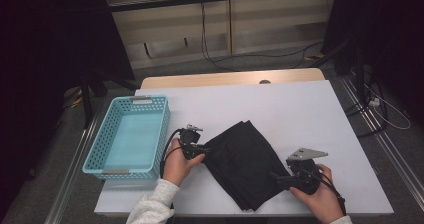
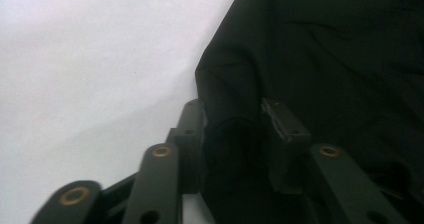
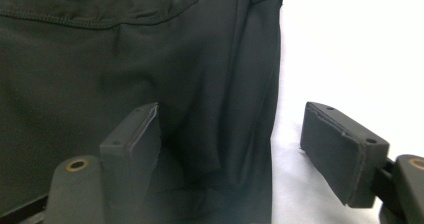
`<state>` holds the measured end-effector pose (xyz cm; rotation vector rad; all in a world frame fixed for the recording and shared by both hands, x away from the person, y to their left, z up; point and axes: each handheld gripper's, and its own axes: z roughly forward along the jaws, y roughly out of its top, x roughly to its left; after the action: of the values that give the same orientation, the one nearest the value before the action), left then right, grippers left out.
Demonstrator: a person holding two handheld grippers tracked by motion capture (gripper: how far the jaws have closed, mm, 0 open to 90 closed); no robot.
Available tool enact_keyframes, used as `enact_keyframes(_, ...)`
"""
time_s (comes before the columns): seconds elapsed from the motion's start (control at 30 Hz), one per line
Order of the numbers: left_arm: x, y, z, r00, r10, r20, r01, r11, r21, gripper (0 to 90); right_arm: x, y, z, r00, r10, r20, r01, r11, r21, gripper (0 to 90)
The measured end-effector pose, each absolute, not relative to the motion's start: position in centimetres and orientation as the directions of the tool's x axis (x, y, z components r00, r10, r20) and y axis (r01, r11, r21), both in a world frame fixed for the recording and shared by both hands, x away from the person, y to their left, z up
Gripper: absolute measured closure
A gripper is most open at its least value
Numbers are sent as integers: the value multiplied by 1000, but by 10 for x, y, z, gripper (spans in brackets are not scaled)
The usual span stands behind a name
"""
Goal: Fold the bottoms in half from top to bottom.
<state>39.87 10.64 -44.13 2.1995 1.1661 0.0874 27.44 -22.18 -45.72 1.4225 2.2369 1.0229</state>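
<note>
Nearest the person, the right tool (image 1: 280, 178) lies low at the near right edge of the folded black garment (image 1: 245, 164), held in the right hand (image 1: 320, 196); in the right gripper view its 2 jaws stand wide apart, 1 pad (image 3: 135, 144) resting on the black garment (image 3: 125, 74) and the other over the bare white bench (image 3: 360, 49), the garment's edge lying between them unpinched; this tool is released. A little farther in, the left tool (image 1: 206, 150) meets the garment's left edge, carried by the left hand (image 1: 177, 164) with a pale sleeve (image 1: 150, 209) behind it; in the left gripper view a bunched fold of the black garment (image 2: 325, 59) fills the gap between its 2 jaws, and both pads press on it, so this tool is clenched on the garment. The garment lies flat near the middle of the white bench (image 1: 300, 109), folded and set at an angle. Farther left stands a light blue basket (image 1: 111, 115), apart from the garment. Beyond the bench's far edge cables (image 1: 250, 59) trail across the floor.
</note>
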Motion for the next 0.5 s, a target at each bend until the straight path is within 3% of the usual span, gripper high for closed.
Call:
enact_keyframes(0.23, 402, 107, -439, 608, 747, -268, 739, -409, 535, 798, 275, -222, -457, -467, 876, 120, 662, 257, 704, 234)
enact_keyframes(0.5, 413, 114, -433, 584, 753, -301, 774, -406, 486, 819, 278, -221, -455, -472, 873, 127, 658, 253, 710, 171)
